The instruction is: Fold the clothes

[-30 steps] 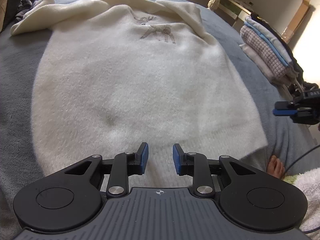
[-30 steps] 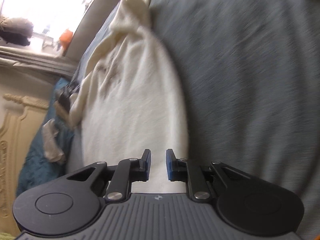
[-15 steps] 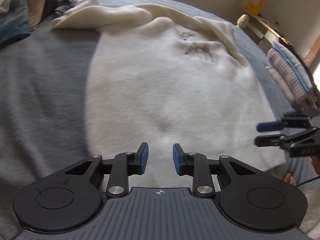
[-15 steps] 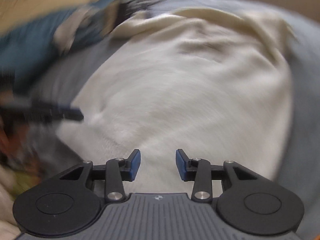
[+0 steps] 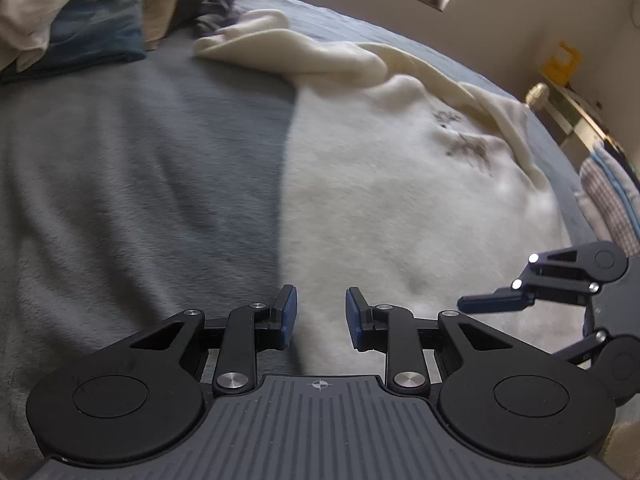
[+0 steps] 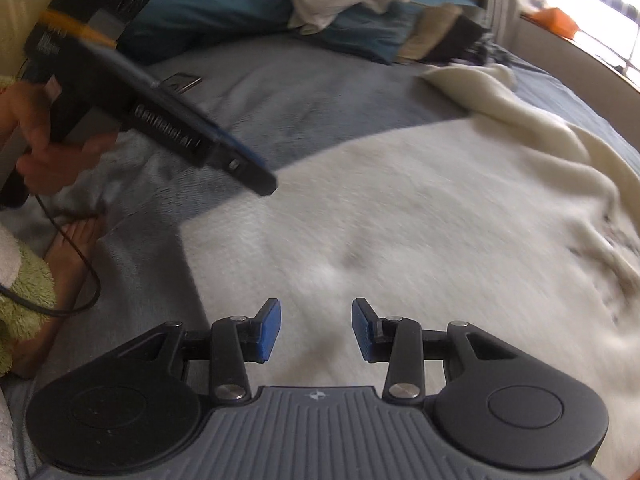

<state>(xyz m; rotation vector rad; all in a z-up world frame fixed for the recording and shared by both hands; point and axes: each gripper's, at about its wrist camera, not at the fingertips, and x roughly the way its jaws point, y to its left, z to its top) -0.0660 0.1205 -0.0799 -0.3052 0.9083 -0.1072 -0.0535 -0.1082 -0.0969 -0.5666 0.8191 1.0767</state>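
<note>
A cream sweater (image 5: 400,208) with a dark deer print (image 5: 464,144) lies spread flat on the grey blanket (image 5: 140,184). Its sleeves are bunched at the far end. My left gripper (image 5: 318,316) hovers over the sweater's near left edge, open, with nothing between the pads. In the right wrist view its fingers (image 6: 248,168) show edge-on, held by a hand (image 6: 44,148). My right gripper (image 6: 316,328) is open over the near part of the sweater (image 6: 400,240), nothing between its pads. One of its fingers (image 5: 496,302) shows at the right in the left wrist view.
Pillows and loose clothes (image 5: 68,28) are piled at the far left of the bed. A stack of folded clothes (image 5: 612,200) stands at the right. A bare foot (image 6: 68,264), a black cable (image 6: 88,284) and a green fluffy cloth (image 6: 24,300) are near the bed's edge.
The left gripper slid left to the sweater's left edge. The right gripper rolled upright, swung over the sweater's near part, and its jaws widened.
</note>
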